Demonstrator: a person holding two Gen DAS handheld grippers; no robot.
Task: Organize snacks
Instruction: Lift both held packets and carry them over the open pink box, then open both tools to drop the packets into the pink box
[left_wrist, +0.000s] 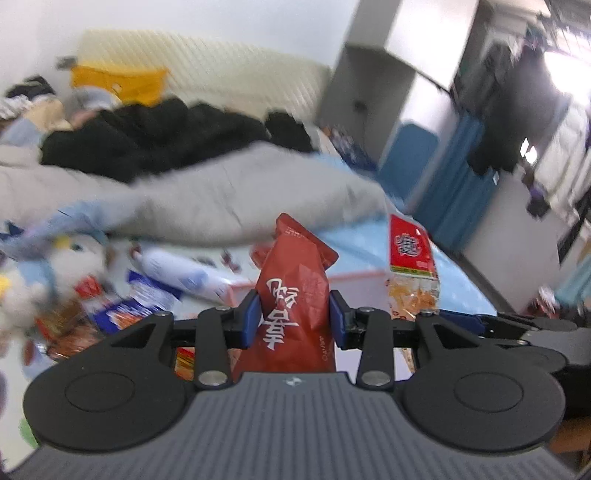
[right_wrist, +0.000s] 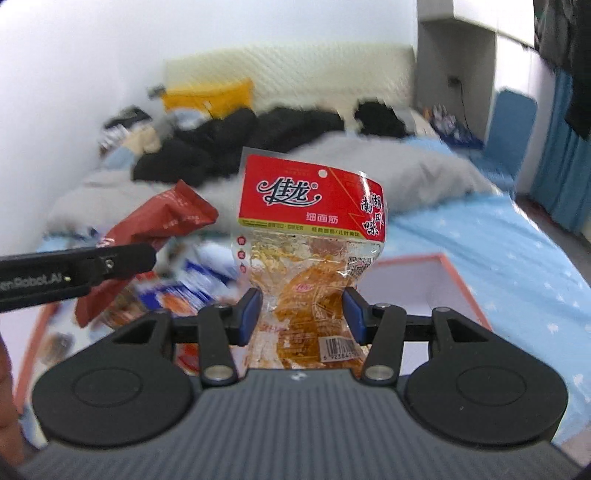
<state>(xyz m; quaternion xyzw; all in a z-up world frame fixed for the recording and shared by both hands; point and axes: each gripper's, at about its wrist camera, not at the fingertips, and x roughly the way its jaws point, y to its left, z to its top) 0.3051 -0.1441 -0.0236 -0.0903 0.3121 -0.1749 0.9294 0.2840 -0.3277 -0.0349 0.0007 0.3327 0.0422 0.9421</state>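
Here, both packets are held up off the bed. Left hand-held gripper (left_wrist: 294, 319) pinches a dark red snack pouch (left_wrist: 295, 295) at its middle, blue pads (left_wrist: 252, 318) pressed to either side; pouch stands upright, top corner tilted left. Right hand-held gripper (right_wrist: 302, 316) pinches a clear packet with a red label (right_wrist: 310, 240) low on its body, the orange contents visible through the film, label end up. From the right wrist view, the red pouch sits just left of the clear packet, apart from it.

Below and behind: a shallow box with a pink rim (right_wrist: 461, 280) on the light blue starred bedsheet (right_wrist: 498, 236). More loose snack packets (left_wrist: 122, 310) lie scattered on the bed to the left, blurred. Grey duvet (left_wrist: 203, 199) and dark clothing (left_wrist: 155, 136) further back.
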